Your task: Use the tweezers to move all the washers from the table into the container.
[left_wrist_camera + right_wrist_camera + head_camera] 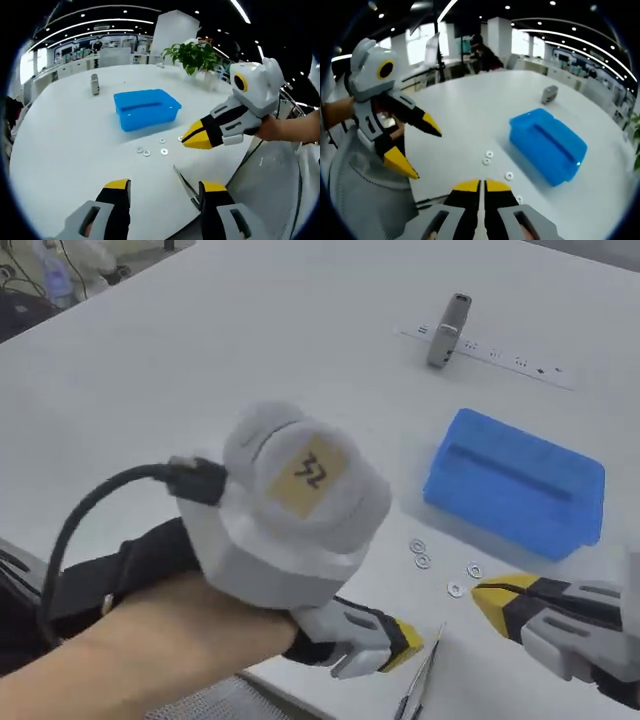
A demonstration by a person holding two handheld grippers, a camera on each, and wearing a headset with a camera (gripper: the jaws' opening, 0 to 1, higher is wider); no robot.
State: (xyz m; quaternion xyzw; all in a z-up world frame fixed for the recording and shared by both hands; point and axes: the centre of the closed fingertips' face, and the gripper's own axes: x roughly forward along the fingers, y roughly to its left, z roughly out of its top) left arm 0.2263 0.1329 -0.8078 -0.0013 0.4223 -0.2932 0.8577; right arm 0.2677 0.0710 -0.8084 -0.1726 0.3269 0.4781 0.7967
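my left claw [166, 184] gaped wide and empty over the counter [250, 360] edge, tweezers [186, 186] lying flat just beside one jaw, gripped by neither claw. right claw [482, 184] was pinched tight, nothing in it, tip close to the four washers [423, 561], which sat loose on the counter just beside the blue container [515, 480]

Washers [423, 561] on the table [250, 360] just before the container [515, 485], tweezers [420, 685] nearer, at the table's edge
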